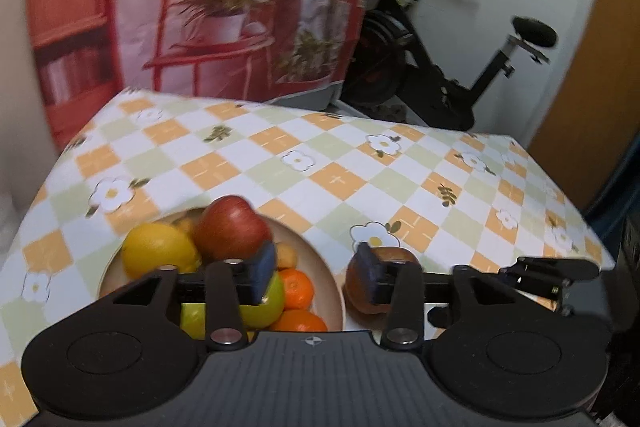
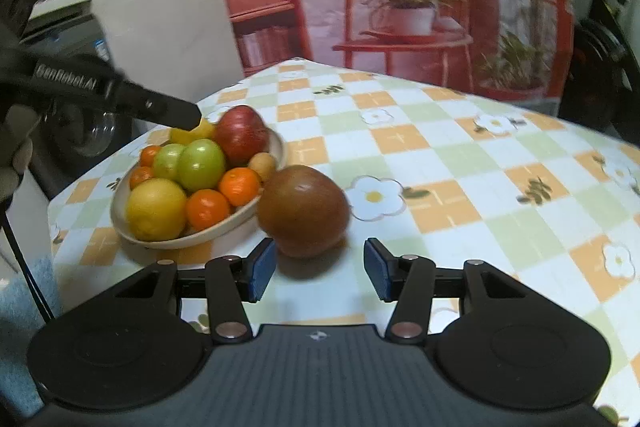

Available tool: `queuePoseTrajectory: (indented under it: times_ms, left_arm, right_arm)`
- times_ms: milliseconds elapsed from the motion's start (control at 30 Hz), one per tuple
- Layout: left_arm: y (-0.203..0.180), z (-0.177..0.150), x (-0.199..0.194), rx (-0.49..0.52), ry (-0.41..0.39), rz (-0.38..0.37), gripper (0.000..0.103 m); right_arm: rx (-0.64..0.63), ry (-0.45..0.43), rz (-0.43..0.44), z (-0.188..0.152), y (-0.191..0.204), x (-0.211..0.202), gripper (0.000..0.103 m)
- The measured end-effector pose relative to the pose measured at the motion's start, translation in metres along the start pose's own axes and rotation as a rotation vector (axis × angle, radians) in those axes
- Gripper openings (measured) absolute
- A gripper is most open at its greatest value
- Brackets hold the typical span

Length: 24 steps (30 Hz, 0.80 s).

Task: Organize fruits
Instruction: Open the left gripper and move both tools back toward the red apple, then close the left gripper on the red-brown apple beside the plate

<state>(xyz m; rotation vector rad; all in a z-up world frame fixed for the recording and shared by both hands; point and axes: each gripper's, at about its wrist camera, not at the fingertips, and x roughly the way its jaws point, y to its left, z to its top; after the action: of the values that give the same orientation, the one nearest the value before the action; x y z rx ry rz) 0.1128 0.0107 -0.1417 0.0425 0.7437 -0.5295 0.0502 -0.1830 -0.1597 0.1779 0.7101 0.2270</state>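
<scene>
A beige bowl (image 2: 256,211) holds a red apple (image 2: 242,135), lemons (image 2: 156,209), green fruits (image 2: 200,165) and small oranges (image 2: 207,209). A large brown-red fruit (image 2: 303,209) lies on the tablecloth just right of the bowl. My right gripper (image 2: 320,269) is open and empty, its pads just short of that fruit on either side. My left gripper (image 1: 316,269) is open and empty, above the bowl (image 1: 320,267); the brown fruit (image 1: 356,283) shows behind its right finger (image 1: 370,271). The left gripper also shows in the right wrist view (image 2: 160,107), over the bowl's far side.
The table has a checked orange, green and white cloth (image 2: 460,167). A printed backdrop (image 1: 224,7) hangs behind it. An exercise bike (image 1: 440,67) stands beyond the far right edge. The table's edges are near on the left and far sides.
</scene>
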Motion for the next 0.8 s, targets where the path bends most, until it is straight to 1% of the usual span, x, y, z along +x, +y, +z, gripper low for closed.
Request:
queuePoseTrajectory:
  times_ms: [100,233,333,467,600,700,767,800]
  left_arm:
    - [-0.005,-0.003,0.006,0.041,-0.008,-0.016,0.053]
    - [-0.004,-0.004,0.009,0.051,-0.020,-0.034,0.053]
    - [-0.005,-0.004,0.008,0.077,-0.036,-0.021,0.053]
    - [-0.007,-0.002,0.008,0.085,-0.035,-0.002,0.053]
    - [-0.006,-0.003,0.014,0.063,-0.017,0.013,0.053]
    - [-0.004,-0.005,0.017,0.050,-0.002,-0.015,0.053]
    - [-0.003,-0.004,0.019,0.051,0.011,-0.033,0.047]
    - [-0.002,-0.003,0.021,0.048,0.017,-0.040,0.042]
  right_arm:
    - [0.084,0.003,0.001,0.000,-0.011,-0.002,0.053]
    - [0.184,-0.015,0.000,0.001,-0.022,-0.007,0.054]
    - [0.219,-0.045,-0.029,0.002,-0.023,-0.012,0.054]
    - [0.260,-0.066,-0.055,0.002,-0.025,-0.016,0.060]
    - [0.263,-0.049,-0.062,0.001,-0.021,-0.016,0.060]
    - [0.239,-0.013,-0.070,0.000,-0.015,-0.011,0.060]
    - [0.186,0.000,-0.065,-0.001,-0.009,-0.006,0.060]
    - [0.148,0.004,-0.062,-0.002,-0.005,-0.004,0.060]
